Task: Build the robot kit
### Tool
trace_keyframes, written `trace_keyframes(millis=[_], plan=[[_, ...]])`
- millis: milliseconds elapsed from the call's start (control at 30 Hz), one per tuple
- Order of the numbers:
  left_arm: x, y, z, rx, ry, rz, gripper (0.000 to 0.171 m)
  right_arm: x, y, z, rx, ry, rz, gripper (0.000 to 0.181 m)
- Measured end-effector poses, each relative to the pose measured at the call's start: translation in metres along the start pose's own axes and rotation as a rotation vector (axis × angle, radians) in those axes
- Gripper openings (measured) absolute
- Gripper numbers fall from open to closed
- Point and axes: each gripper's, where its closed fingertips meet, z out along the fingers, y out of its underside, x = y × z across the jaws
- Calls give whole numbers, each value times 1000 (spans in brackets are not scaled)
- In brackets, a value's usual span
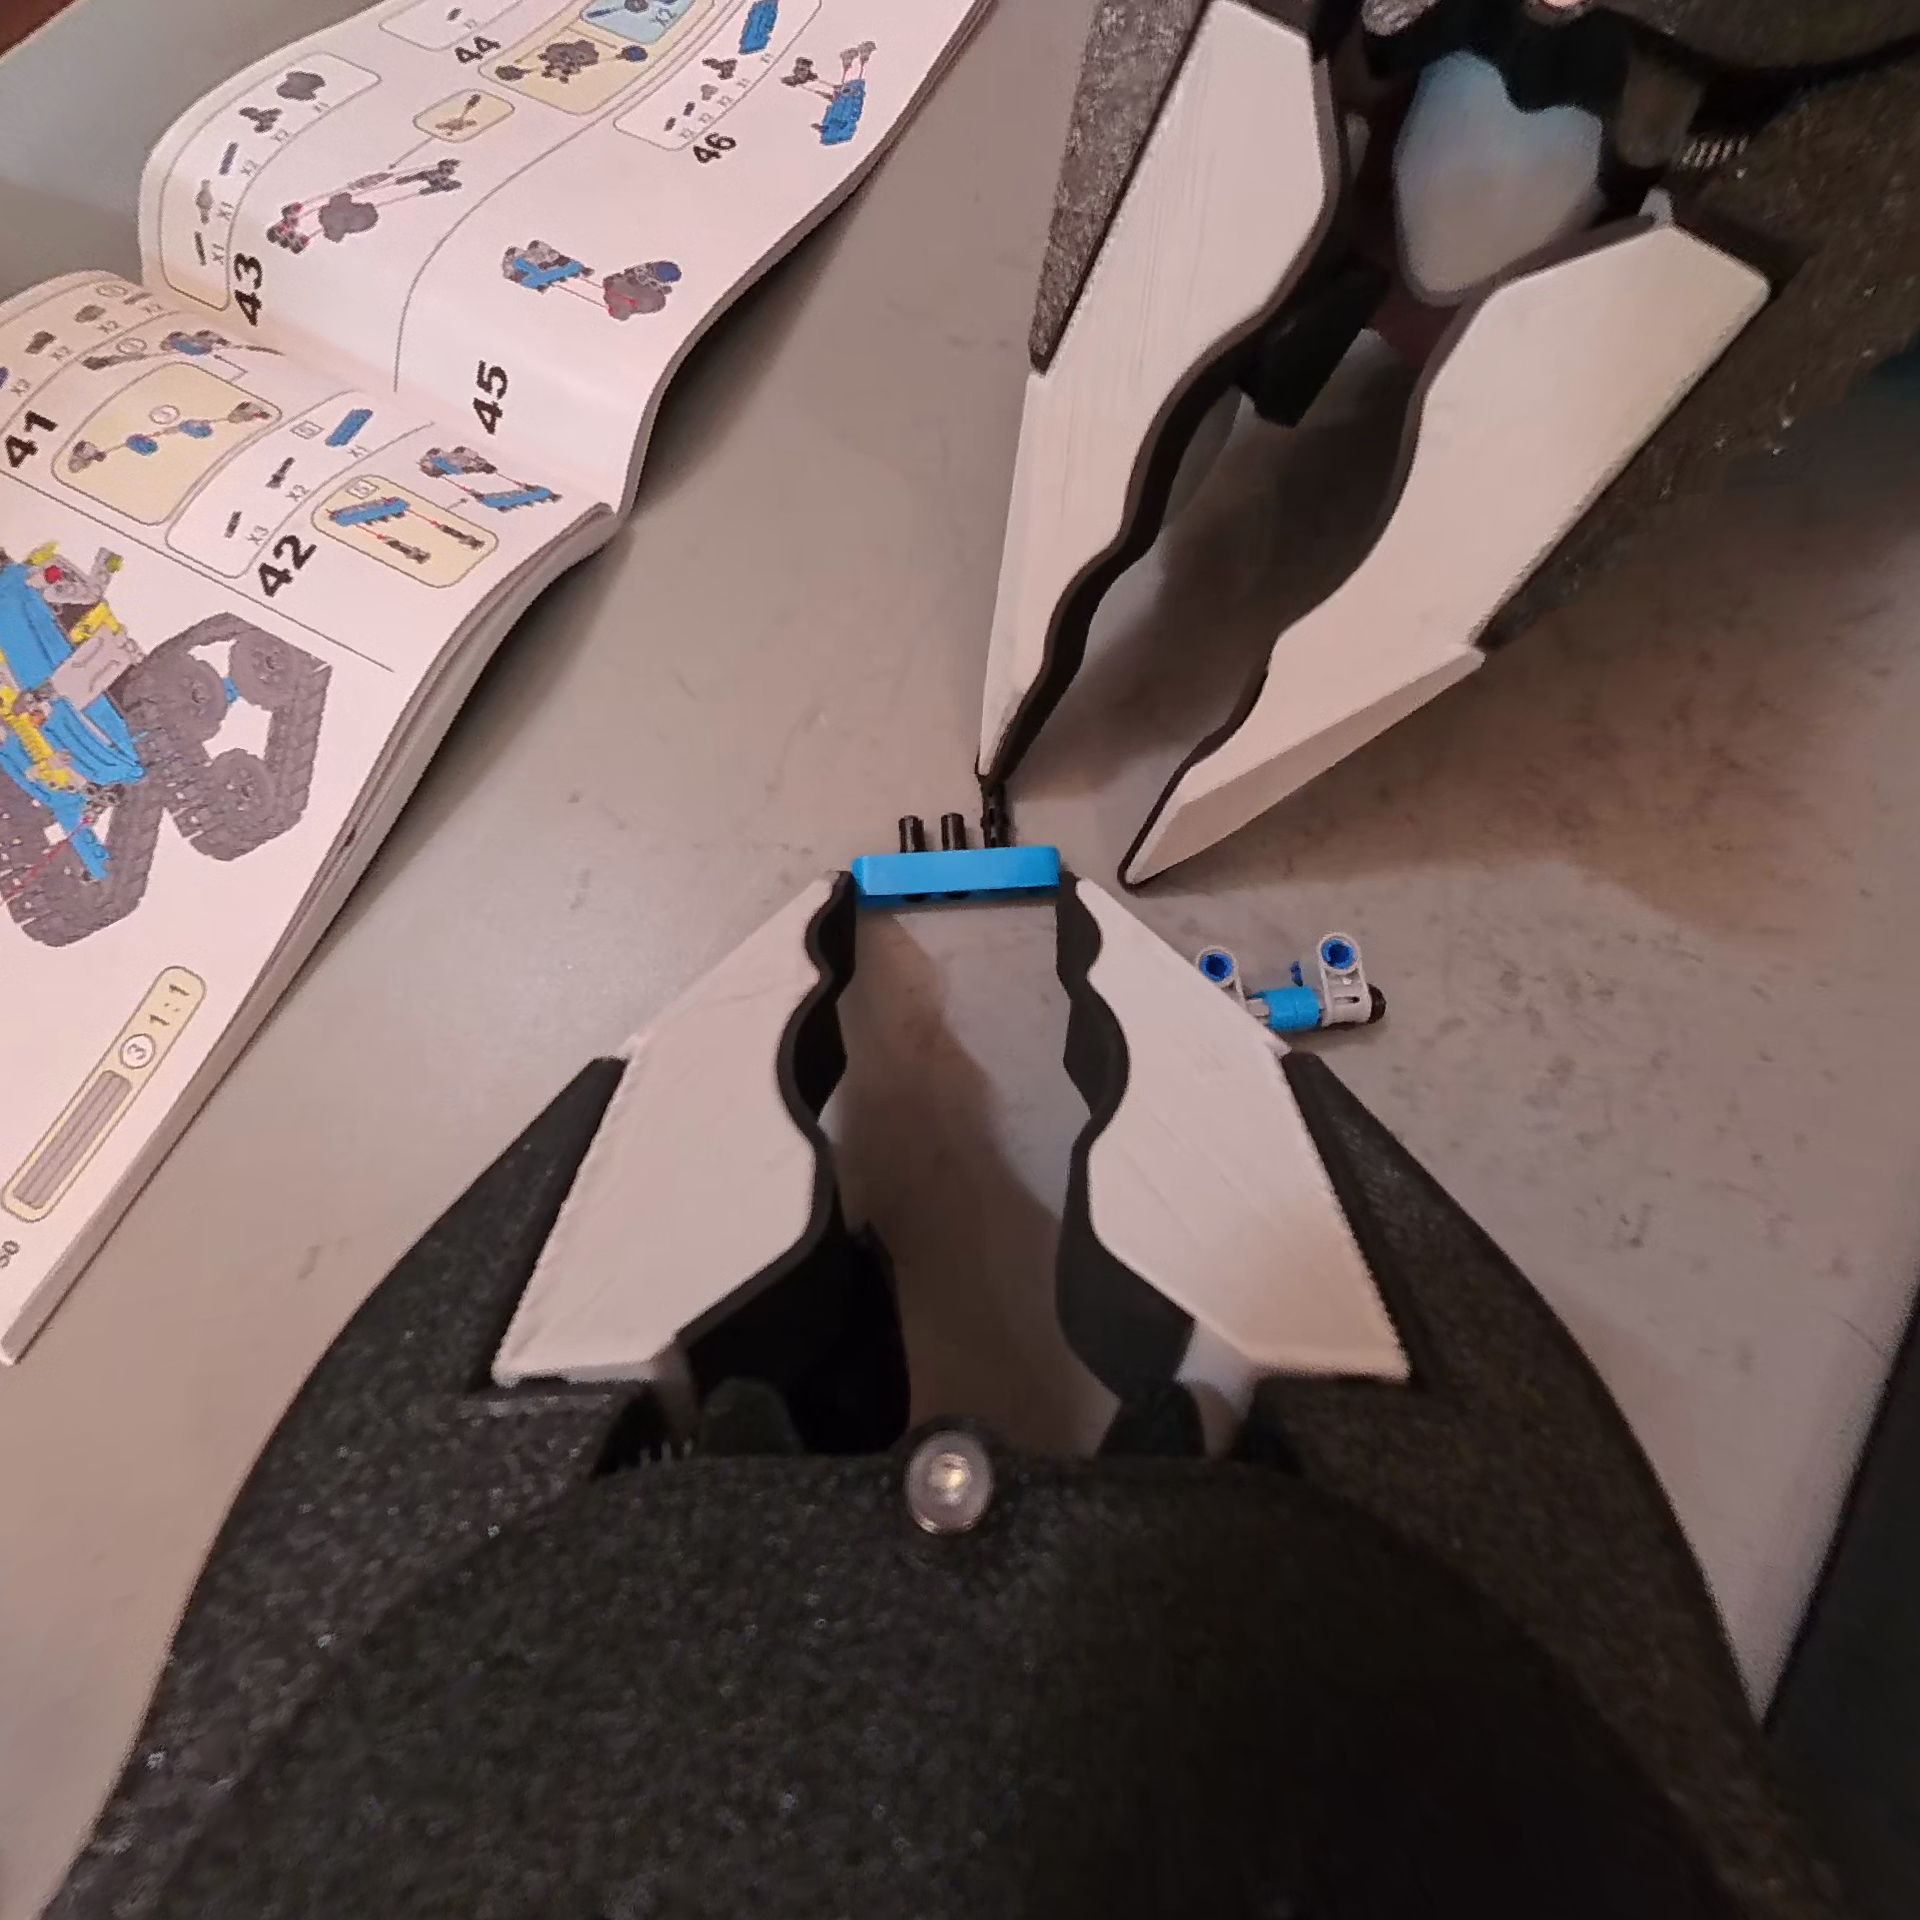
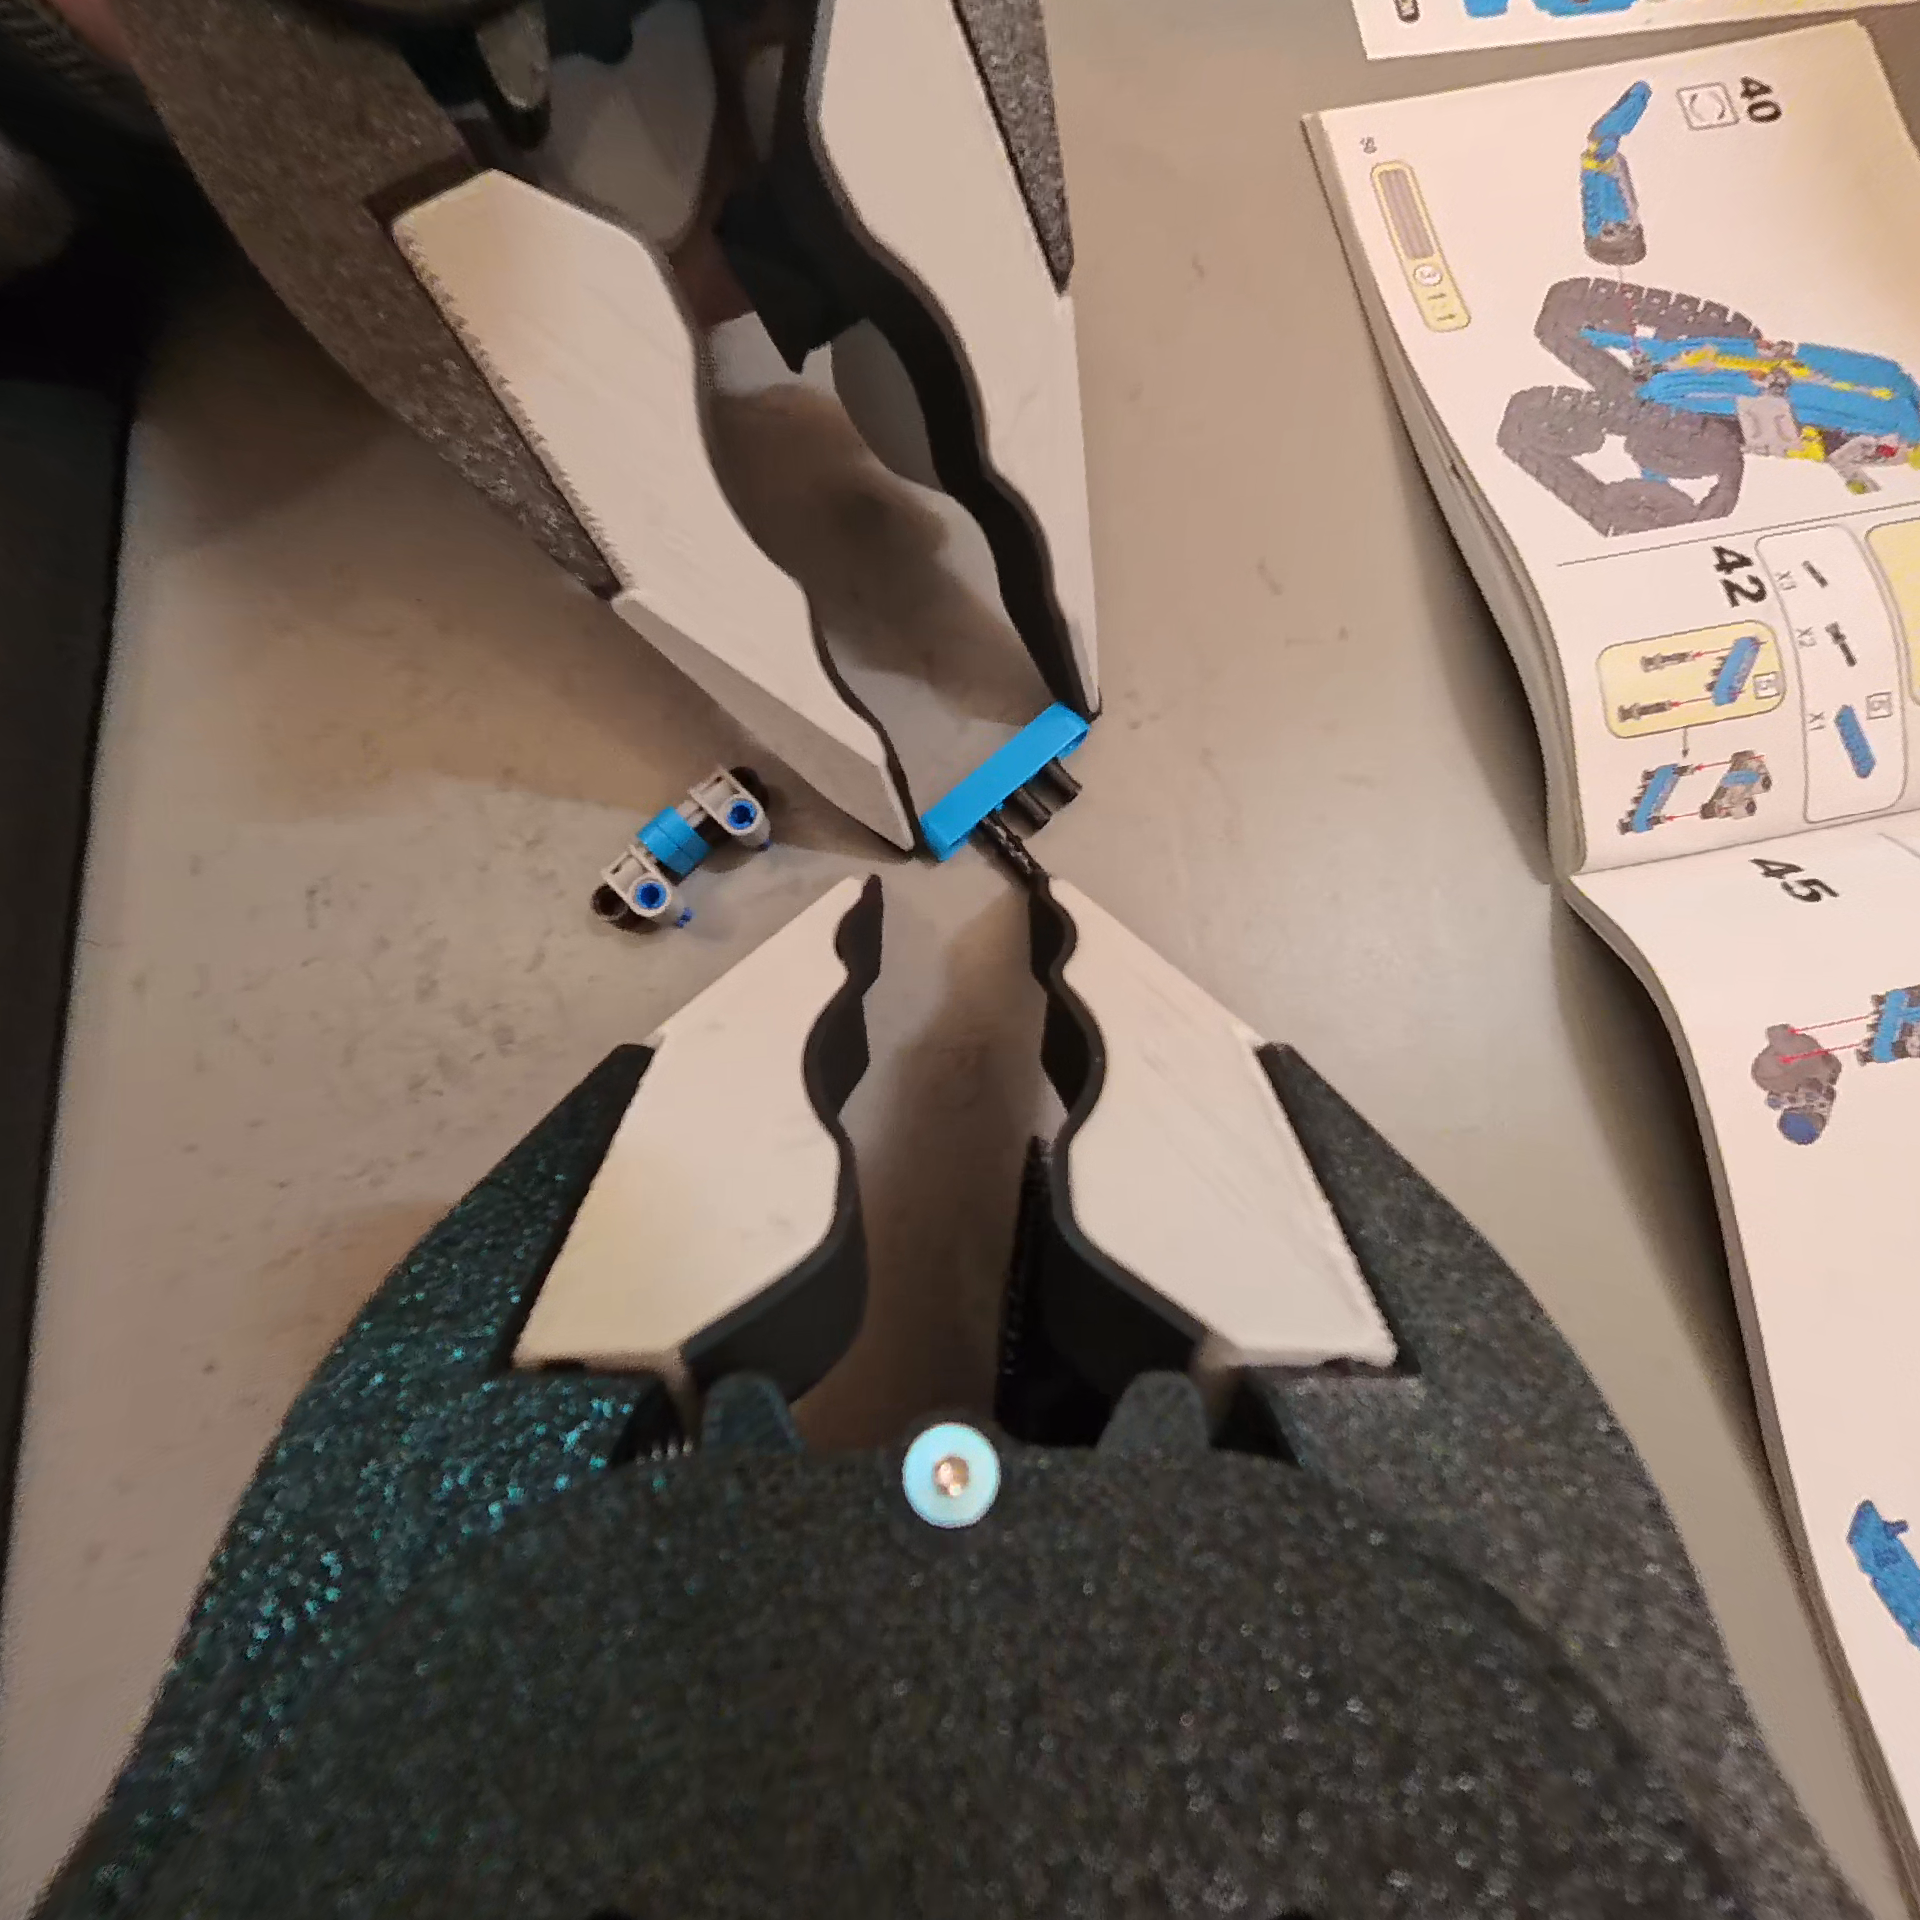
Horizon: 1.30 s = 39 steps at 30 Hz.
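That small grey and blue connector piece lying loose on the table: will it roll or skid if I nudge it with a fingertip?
The connector piece looks like light, hard plastic on a smooth table, so it would probably skid. Its rounded barrels suggest some rolling, though the offset grey lugs likely stop it quickly. It lies apart from the left gripper and right gripper.

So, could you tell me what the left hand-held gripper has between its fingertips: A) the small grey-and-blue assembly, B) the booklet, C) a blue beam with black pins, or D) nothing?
C: the left hand-held gripper clamps the blue beam by its ends.
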Motion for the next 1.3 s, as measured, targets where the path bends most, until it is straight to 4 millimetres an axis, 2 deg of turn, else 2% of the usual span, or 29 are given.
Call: trace_keyframes(millis=[100, 300, 367, 867, 967, 1033, 1100, 1167, 1233, 1300], plan=[[0, 0, 0, 1, 2, -6, 38, 0, -1, 0, 8, 6, 2, 27], [1, 0, 0, 1, -2, -8, 38, 5, -3, 1, 73, -51, 126, 21], [0, 0, 0, 1, -6, -16, 38, 2, -5, 2, 72, -45, 106, 12], [1, 0, 0, 3, 7, 0, 38, 3, -5, 2, 71, -77, 91, 11], [-2, -3, 0, 15, -4, -9, 38, 9, -9, -6, 58, 17, 0, 18], [-7, -17, -8, 85, -51, -21, 38, 26, -19, -29, 113, 199, -88, 39], [-6, -37, -17, 187, -57, -84, 38, 33, -26, -45, 161, 323, -147, 63], [2, -58, -26, 300, -8, -179, 39, 27, -32, -52, 184, 379, -186, 66], [11, -76, -35, 407, 60, -260, 39, 23, -48, -65, 264, 465, -224, 59], [21, -88, -40, 477, 139, -330, 38, 18, -55, -71, 291, 485, -246, 55]])
